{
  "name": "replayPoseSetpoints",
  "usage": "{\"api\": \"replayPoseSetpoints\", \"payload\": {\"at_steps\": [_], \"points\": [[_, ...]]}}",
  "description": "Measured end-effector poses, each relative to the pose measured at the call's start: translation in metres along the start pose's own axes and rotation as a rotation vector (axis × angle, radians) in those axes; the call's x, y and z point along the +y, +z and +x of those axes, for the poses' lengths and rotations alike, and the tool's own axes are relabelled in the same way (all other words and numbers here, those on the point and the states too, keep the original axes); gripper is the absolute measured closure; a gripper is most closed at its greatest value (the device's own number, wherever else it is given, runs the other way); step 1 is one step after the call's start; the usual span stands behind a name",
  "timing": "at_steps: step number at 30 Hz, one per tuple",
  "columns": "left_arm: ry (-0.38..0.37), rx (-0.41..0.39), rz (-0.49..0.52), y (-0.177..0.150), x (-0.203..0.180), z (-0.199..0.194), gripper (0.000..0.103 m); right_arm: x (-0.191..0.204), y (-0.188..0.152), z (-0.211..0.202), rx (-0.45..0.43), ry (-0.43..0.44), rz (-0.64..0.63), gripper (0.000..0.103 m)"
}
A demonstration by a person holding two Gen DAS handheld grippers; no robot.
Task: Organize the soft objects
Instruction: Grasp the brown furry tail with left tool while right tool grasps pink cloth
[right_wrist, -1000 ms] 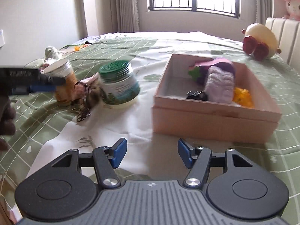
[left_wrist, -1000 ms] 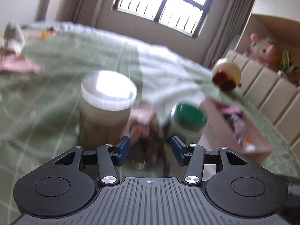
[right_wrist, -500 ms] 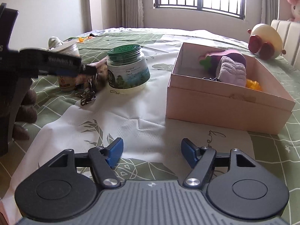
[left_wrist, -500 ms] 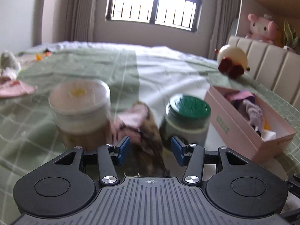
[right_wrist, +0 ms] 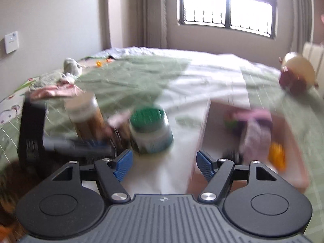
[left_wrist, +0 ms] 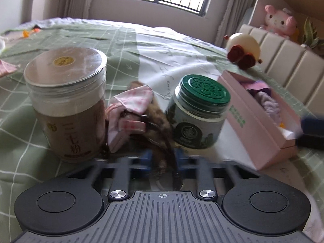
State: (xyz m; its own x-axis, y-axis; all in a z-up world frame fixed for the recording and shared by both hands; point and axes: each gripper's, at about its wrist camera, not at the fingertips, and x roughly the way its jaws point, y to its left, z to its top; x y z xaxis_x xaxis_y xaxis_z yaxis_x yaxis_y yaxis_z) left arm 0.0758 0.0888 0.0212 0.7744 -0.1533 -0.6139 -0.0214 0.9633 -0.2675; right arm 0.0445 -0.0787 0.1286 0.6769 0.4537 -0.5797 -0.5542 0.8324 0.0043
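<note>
Left wrist view: ahead-left of the left gripper (left_wrist: 162, 160) stands a clear-lidded jar (left_wrist: 67, 105); dead ahead a brown plush toy (left_wrist: 141, 119) in pink checked cloth lies between it and the green-lidded jar (left_wrist: 199, 111), its dark strands running between the blurred blue fingers, which look narrowed around them. Farther right sits the pink box (left_wrist: 257, 121) of soft things. The right gripper (right_wrist: 164, 165) hovers spread wide, nothing between its fingers, before the green-lidded jar and box.
</note>
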Motion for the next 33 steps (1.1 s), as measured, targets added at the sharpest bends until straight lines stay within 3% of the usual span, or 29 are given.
{"api": "replayPoseSetpoints", "payload": {"at_steps": [4,9,14,19,21,26,28,32,33], "points": [[-0.039,0.033,0.033,-0.016,0.007,-0.03,0.083,0.016,0.044,0.013,0.026,0.083,-0.011,0.033],[-0.032,0.073,0.121,-0.033,0.011,-0.062,0.084,0.061,0.067,0.068,0.193,0.188,-0.113,0.052],[-0.067,0.063,0.09,-0.036,0.025,-0.068,0.083,0.102,0.054,0.131,0.342,0.127,-0.163,0.063],[-0.085,0.019,0.043,-0.027,0.033,-0.077,0.082,0.111,0.041,0.153,0.435,0.125,-0.188,0.067],[-0.078,0.023,0.031,-0.022,0.032,-0.069,0.082,0.11,0.04,0.149,0.454,0.138,-0.195,0.103],[-0.075,0.044,0.057,-0.015,0.019,-0.048,0.081,0.087,0.067,0.115,0.353,0.147,-0.146,0.103],[-0.05,0.075,0.071,-0.013,0.014,-0.036,0.072,0.076,0.079,0.104,0.322,0.16,-0.119,0.103],[-0.045,0.096,0.098,-0.011,0.007,-0.023,0.071,0.064,0.08,0.103,0.35,0.215,-0.073,0.101],[-0.058,0.101,0.095,-0.01,0.007,-0.02,0.071,0.064,0.075,0.105,0.359,0.218,-0.063,0.095]]}}
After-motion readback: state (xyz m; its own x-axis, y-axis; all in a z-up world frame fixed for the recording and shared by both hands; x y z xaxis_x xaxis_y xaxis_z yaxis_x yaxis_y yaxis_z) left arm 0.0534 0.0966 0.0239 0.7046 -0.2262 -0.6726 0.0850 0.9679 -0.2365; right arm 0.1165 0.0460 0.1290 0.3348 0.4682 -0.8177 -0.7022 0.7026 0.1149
